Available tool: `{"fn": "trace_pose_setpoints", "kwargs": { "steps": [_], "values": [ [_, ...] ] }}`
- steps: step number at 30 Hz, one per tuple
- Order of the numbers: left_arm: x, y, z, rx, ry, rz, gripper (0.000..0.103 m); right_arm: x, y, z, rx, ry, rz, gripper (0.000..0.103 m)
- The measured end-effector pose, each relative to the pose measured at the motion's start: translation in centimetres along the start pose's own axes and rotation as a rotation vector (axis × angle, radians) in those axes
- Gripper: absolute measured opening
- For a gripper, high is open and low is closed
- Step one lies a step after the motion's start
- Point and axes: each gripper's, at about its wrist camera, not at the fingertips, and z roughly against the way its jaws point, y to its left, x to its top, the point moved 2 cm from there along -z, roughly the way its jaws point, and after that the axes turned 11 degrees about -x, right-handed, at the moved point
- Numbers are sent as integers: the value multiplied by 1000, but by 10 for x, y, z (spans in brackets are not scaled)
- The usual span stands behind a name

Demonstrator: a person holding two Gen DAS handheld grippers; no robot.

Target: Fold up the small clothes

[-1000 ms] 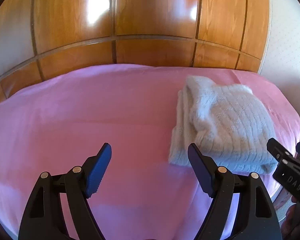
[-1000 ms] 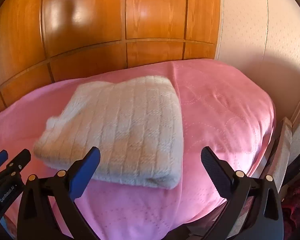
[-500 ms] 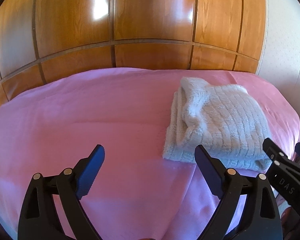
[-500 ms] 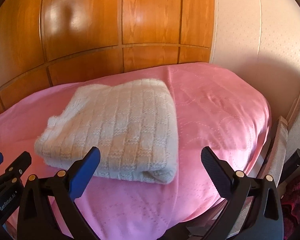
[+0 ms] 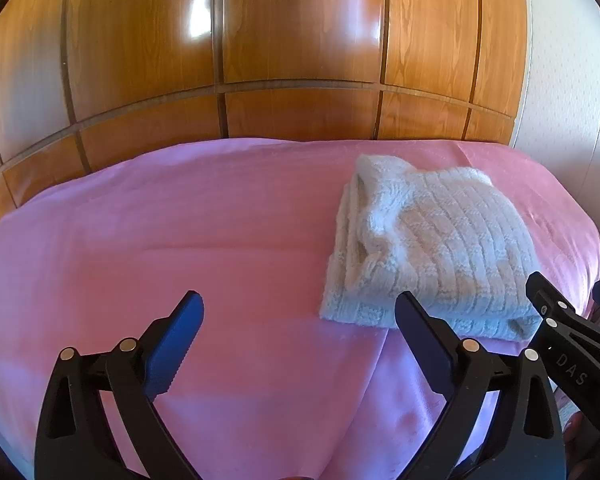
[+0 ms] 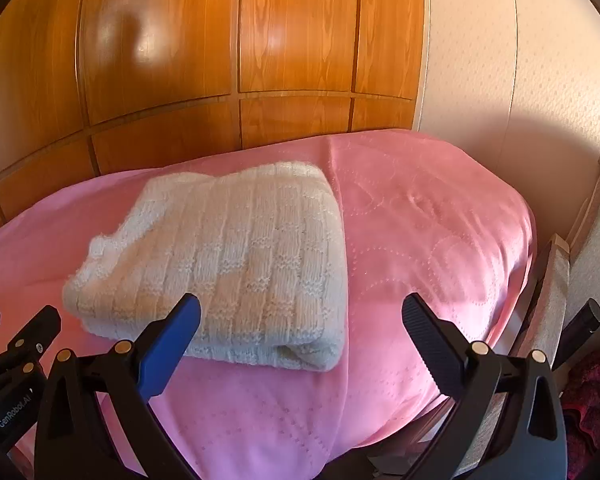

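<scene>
Both the left tongs [image 5: 298, 336] and the right tongs [image 6: 300, 330] are standing spread wide, gripping nothing. The folded white knit sweater [image 6: 236, 264] is lying on the pink bed [image 5: 180, 232] just beyond them, near its right edge; bare bedspread is stretching leftward.

Warm, bright daylight fills both views. Glare patches shine on the glossy wooden wardrobe doors [image 5: 300, 32] at upper centre. Fisheye distortion bows the panels; the frame corners go black. Focus is slightly soft.
</scene>
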Motion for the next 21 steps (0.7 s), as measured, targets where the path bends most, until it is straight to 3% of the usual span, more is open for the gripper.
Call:
{"fn": "trace_pose_setpoints", "kwargs": {
  "steps": [21],
  "values": [
    [4, -6, 5, -3, -15, -20, 98, -1, -2, 3, 0, -9, -8, 101]
  ]
}}
